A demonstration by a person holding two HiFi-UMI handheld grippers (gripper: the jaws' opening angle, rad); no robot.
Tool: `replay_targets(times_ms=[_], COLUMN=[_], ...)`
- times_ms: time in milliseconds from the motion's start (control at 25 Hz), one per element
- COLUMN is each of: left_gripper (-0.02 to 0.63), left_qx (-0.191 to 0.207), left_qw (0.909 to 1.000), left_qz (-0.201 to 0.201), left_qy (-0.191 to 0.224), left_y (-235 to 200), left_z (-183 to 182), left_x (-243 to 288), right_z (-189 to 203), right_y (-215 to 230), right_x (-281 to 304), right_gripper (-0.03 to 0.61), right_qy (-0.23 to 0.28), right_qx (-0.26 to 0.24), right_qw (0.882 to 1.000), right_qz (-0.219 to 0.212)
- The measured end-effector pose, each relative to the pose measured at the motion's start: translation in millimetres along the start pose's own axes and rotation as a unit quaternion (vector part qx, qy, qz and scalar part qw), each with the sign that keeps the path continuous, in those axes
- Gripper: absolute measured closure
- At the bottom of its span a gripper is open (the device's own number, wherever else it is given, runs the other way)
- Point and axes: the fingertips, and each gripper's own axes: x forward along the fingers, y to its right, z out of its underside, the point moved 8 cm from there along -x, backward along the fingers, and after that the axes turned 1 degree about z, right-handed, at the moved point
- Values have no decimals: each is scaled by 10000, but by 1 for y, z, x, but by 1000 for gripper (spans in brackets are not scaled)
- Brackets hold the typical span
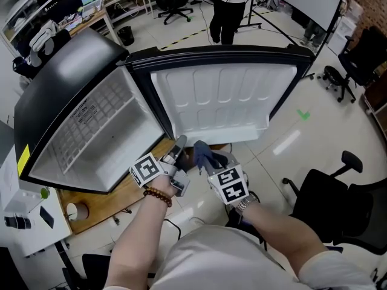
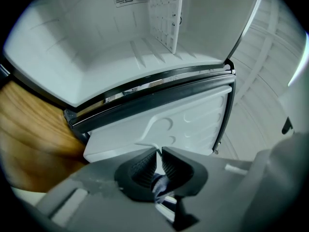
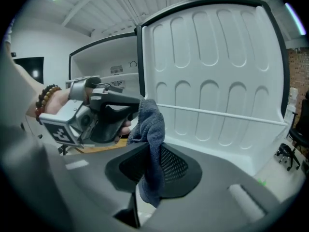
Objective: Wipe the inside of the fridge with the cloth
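- Nearest the camera, both grippers are being held low, close side by side, in front of the opened fridge.
- Leftmost, the fridge (image 1: 91,125) is being kept on the table (image 1: 115,199) with its white inside laid open. The dark front rim and the side walls are being judged the limits for any sweep.
- Next, the left gripper (image 2: 160,151) is being held level with its jaws all but closed and nothing between them. It is probably being kept free as a helper beside the cloth.
- Just right of it, the cloth (image 3: 150,124) is being pinched in the closed jaws of the right gripper (image 3: 153,153). One fold is being left above the pads and a tail below, so a loose face is being offered for wiping. It is being carried outside the fridge and is touching no wall yet.
- Behind it, the door (image 1: 224,95) is being held wide open. Its rail (image 3: 217,112) is being judged a snagging edge.
- Rightmost, the chair (image 1: 338,198) is being kept well apart.
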Motion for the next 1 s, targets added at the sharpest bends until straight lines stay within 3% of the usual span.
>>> replay_targets(times_ms=[360,720,1000], left_gripper=[578,580,580], left_qx=[-173,-357,-335], left_qw=[9998,9992,9993], left_qz=[2,72,-30], left_qy=[-61,-139,-142], left_y=[4,9,7], left_z=[-3,0,-1], left_x=[4,5,4], right_z=[-15,-25,-15], right_y=[8,9,26], right_x=[62,95,96], right_gripper=[515,517,517], right_qy=[-267,269,154], right_qx=[430,224,97], right_qw=[9987,9986,9995], right_qz=[-55,-396,246])
